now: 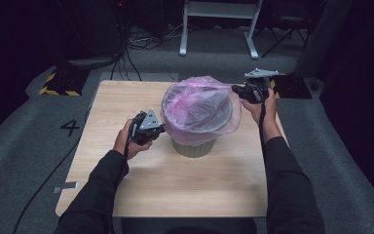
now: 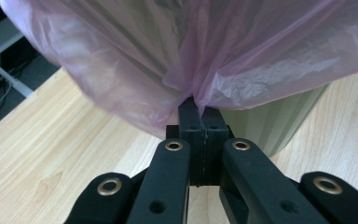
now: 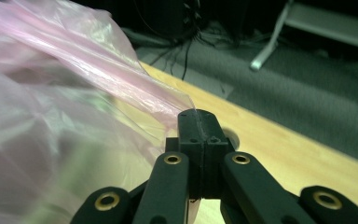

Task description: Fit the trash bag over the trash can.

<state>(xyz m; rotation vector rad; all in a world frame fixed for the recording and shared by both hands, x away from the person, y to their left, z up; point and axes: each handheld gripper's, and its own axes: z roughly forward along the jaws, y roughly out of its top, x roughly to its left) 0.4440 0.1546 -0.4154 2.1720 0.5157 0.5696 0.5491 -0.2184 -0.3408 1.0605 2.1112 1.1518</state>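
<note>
On the light wooden table (image 1: 185,190), ringed by grey carpet (image 1: 24,126) and a dark room, a green bin (image 1: 193,147) stood at centre, its pink bag (image 1: 199,105) pinched at nine o'clock by the clamped left gripper (image 1: 161,128) and at two o'clock by the clamped right gripper (image 1: 234,88).

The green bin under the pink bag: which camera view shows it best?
The high view shows it best: the green bin stands on the table, its lower wall visible under the pink bag. The left gripper view shows part of its ribbed side wall. In the right gripper view it is a blurred greenish shape behind the plastic.
</note>
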